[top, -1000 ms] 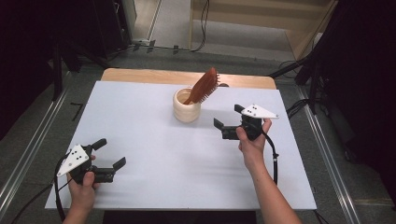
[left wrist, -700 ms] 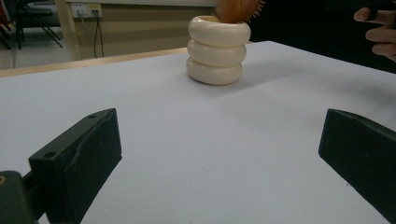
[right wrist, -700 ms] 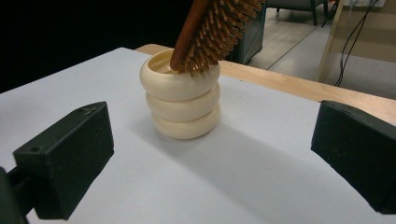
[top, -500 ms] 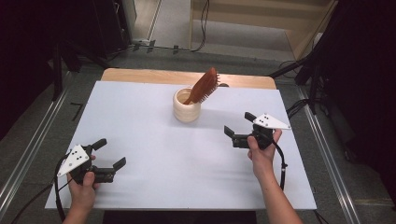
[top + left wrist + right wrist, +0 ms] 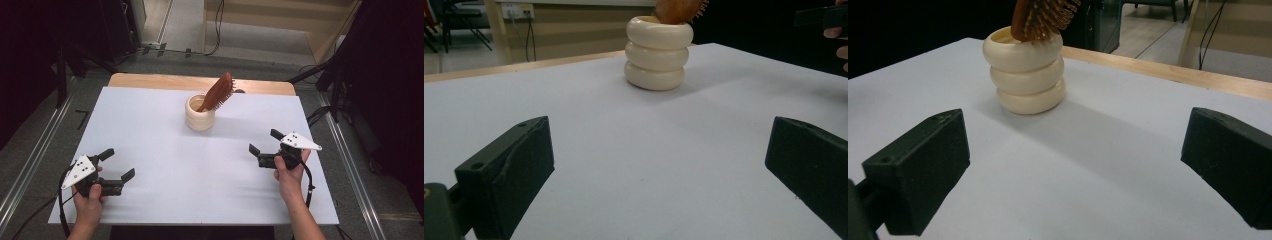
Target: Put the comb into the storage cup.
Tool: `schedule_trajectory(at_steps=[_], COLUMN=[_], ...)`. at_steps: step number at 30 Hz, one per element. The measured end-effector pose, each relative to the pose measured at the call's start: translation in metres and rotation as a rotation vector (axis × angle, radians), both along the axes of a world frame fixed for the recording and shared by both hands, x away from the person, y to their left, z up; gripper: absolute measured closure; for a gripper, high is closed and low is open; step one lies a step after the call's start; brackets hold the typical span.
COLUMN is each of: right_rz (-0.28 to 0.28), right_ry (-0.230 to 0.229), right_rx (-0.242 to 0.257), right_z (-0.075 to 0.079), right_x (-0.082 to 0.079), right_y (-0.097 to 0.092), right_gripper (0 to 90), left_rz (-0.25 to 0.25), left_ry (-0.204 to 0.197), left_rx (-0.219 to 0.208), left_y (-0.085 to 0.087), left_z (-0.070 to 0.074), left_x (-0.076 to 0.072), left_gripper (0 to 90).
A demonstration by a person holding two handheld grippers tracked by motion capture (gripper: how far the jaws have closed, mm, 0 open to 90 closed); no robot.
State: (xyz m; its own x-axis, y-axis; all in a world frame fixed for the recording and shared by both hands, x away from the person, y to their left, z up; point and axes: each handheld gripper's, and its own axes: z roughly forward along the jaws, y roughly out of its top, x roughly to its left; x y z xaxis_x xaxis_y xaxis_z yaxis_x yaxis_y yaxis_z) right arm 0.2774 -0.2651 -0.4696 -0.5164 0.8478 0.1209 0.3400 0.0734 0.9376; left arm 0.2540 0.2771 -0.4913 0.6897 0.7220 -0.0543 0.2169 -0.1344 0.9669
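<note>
The stiff, light brown wooden hairbrush in the ribbed cream holder is best gripped by its head; both tools, left and right, are held apart.

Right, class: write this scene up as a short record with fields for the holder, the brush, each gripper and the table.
holder: cream ribbed cup, upright, toward the table's far middle
brush: brown hairbrush standing in the cup, leaning right, bristles showing
left gripper: open, holding nothing, near left corner
right gripper: open, holding nothing, right of the cup and apart from it
table: white surface, wooden strip along the far edge
</note>
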Motion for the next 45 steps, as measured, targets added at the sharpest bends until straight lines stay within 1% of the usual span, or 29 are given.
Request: schedule_trajectory(at_steps=[3, 7, 8, 16, 21, 25, 30, 33, 40, 45], right_rz=[-0.008, -0.011, -0.012, -0.025, -0.037, -0.047, -0.057, -0.071, -0.071, -0.083], right_ry=[0.006, -0.002, 0.005, 0.0, 0.011, 0.013, 0.008, 0.008, 0.018, 0.017], right_rx=[0.0, 0.002, 0.005, 0.001, -0.006, 0.007, 0.004, -0.002, -0.008, -0.029], right_z=[-0.002, -0.005, -0.006, -0.013, -0.016, -0.017, -0.018, -0.02, -0.026, -0.029], right_x=[-0.005, -0.01, -0.012, -0.021, -0.028, -0.033, -0.04, -0.045, -0.054, -0.06], right_y=[-0.005, -0.013, -0.015, -0.028, -0.034, -0.04, -0.048, -0.052, -0.057, -0.059], right_gripper=[0.0, 0.0, 0.0, 0.0, 0.0, 0.0, 0.0, 0.0, 0.0, 0.0], left_rz=[0.001, 0.002, 0.002, 0.005, 0.005, 0.005, 0.005, 0.004, 0.001, -0.001], left_ry=[0.0, 0.0, 0.0, -0.001, -0.001, -0.001, -0.001, -0.002, -0.002, -0.002], left_rx=[0.0, 0.001, 0.002, 0.005, 0.004, 0.003, 0.003, 0.003, 0.006, 0.004], left_y=[0.0, 0.0, 0.0, 0.0, 0.0, 0.0, -0.001, -0.001, -0.001, -0.001], left_z=[0.0, 0.0, 0.0, 0.0, 0.0, 0.0, 0.0, 0.0, 0.0, 0.0], left_x=[0.0, 0.0, 0.0, 0.0, 0.0, 0.0, -0.001, -0.001, -0.001, -0.001], left_gripper=[0.0, 0.0, 0.0, 0.0, 0.0, 0.0, 0.0, 0.0, 0.0, 0.0])
